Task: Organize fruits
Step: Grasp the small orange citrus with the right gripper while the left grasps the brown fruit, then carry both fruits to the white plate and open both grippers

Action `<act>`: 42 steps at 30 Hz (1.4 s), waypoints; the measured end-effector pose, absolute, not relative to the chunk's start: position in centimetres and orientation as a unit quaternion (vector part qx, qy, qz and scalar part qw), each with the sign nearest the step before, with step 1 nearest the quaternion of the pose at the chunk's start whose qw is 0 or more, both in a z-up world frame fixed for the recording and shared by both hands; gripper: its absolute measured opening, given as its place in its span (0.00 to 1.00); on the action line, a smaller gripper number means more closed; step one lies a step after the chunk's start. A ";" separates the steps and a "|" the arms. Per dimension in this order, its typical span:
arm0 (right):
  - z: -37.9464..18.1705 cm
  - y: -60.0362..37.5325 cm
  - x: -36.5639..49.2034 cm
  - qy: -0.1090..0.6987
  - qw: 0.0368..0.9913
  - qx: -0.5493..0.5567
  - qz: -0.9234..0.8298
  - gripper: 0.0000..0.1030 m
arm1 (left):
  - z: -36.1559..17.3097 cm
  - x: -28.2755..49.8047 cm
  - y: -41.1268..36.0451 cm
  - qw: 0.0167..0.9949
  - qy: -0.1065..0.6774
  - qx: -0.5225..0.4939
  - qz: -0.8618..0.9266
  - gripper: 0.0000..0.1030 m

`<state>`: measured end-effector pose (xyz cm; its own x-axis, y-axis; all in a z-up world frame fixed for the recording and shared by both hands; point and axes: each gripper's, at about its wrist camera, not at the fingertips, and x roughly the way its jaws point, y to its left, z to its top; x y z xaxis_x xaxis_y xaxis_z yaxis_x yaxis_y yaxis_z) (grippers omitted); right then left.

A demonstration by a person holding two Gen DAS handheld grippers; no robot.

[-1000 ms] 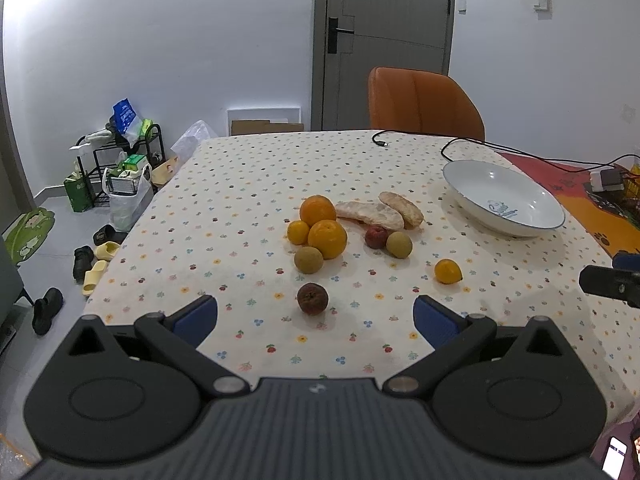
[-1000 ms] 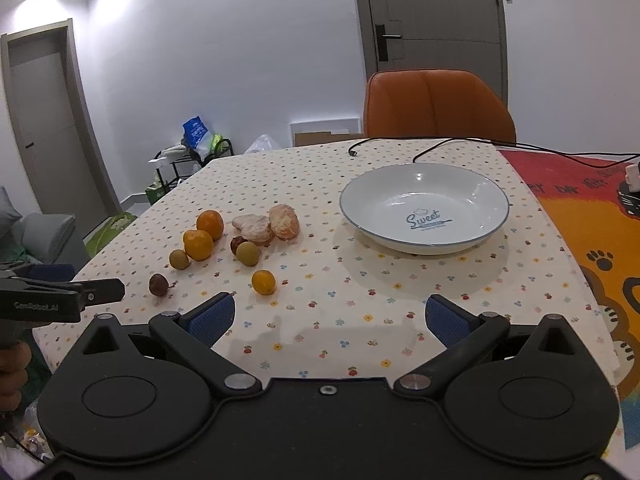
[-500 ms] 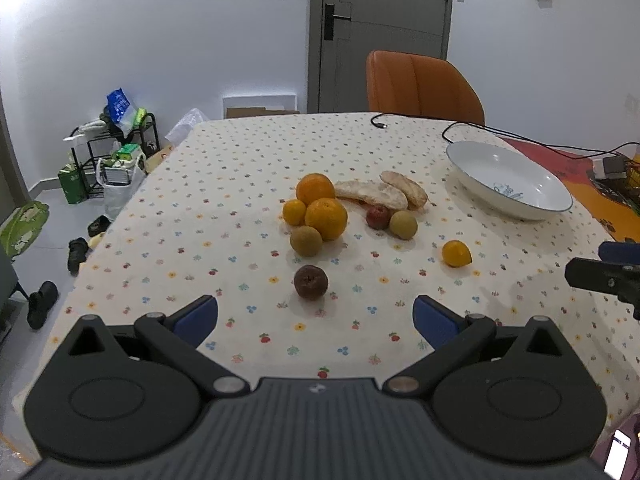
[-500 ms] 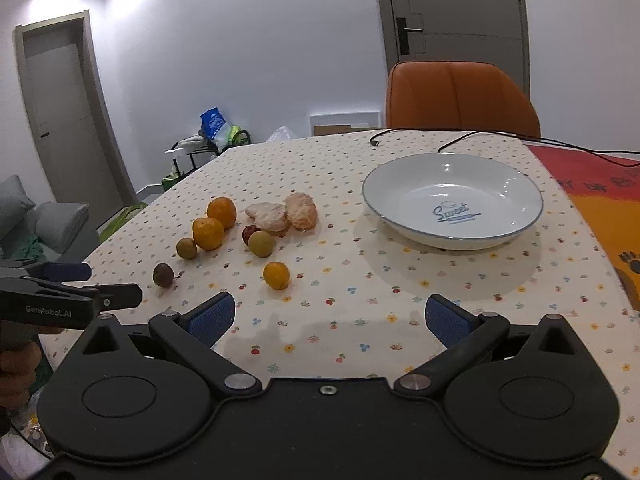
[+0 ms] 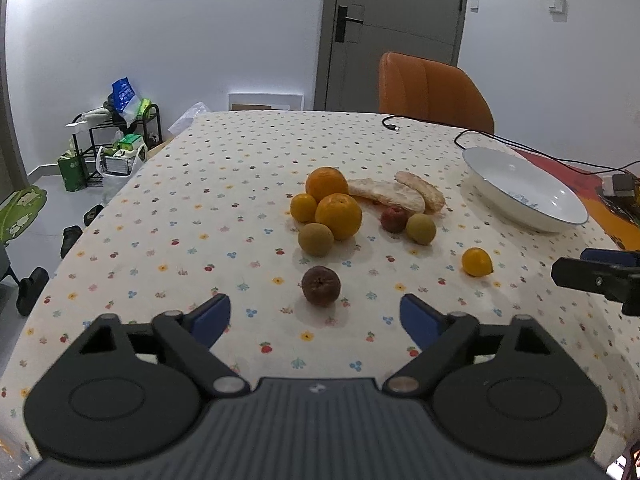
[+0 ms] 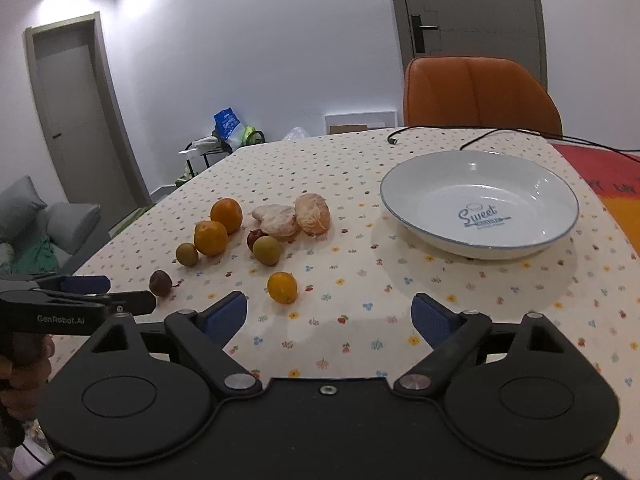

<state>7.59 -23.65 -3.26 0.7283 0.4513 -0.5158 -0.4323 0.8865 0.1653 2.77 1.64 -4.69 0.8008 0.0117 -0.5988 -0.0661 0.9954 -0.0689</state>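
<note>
Loose fruit lies on a dotted tablecloth: two large oranges (image 5: 338,215), a small orange (image 5: 303,207), two green-brown round fruits (image 5: 315,239), a small red fruit (image 5: 393,219), two peeled citrus halves (image 5: 388,194), a lone small orange (image 5: 476,262) and a dark brown fruit (image 5: 321,285). My left gripper (image 5: 315,320) is open, its fingers either side of and just short of the brown fruit. The right gripper (image 6: 329,315) is open over bare cloth, with the lone small orange (image 6: 282,287) just ahead to its left. An empty white bowl (image 6: 480,204) sits ahead right.
An orange chair (image 5: 434,94) stands at the table's far side. A black cable (image 5: 492,140) runs across the far right of the table. An orange mat (image 6: 616,192) lies to the right of the bowl. A shelf rack (image 5: 116,140) and shoes are on the floor at left.
Both grippers have moved forward over the table; the fruits and the bowl look larger and closer. The fruits have not moved.
</note>
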 end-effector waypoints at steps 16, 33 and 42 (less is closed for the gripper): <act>-4.8 -21.2 10.3 0.300 0.916 0.022 0.267 0.68 | -5.8 5.4 1.9 0.946 0.317 -0.058 0.027 0.30; -5.4 -20.1 11.4 0.313 0.902 0.046 0.295 0.20 | -5.3 5.6 1.2 0.951 0.304 -0.054 0.018 0.22; -4.3 -22.4 10.3 0.281 0.919 0.051 0.272 0.20 | -4.4 6.4 -0.4 0.954 0.297 -0.052 0.014 0.22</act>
<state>10.33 -22.36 -4.29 0.6932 0.5291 -0.4894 -0.4718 0.8464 0.2469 6.41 -0.35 -4.37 0.8238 -0.0040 -0.5669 -0.0571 0.9943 -0.0900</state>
